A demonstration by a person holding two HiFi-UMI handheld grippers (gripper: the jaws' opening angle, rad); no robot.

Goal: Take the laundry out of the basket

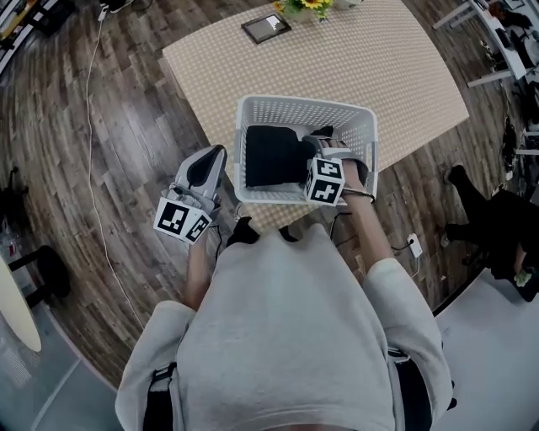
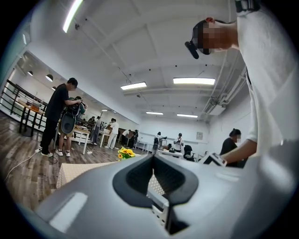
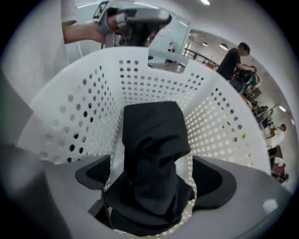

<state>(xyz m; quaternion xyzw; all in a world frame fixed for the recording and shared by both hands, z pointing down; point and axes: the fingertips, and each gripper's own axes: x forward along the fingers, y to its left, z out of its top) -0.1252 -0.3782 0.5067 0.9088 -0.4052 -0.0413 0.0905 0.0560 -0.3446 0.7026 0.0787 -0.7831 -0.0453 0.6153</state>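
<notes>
A white perforated laundry basket stands at the near edge of a checked table. Black laundry lies folded inside it. My right gripper points steeply down into the basket's right half. In the right gripper view its jaws stand wide open on either side of a bunched black garment, and the pads do not press on it. The basket wall rises all around. My left gripper hangs outside the basket's left side, pointing level, shut and holding nothing.
Sunflowers and a dark framed tablet sit at the table's far edge. A white cable runs over the wooden floor at left. A seated person is at right. Several people stand at tables far off.
</notes>
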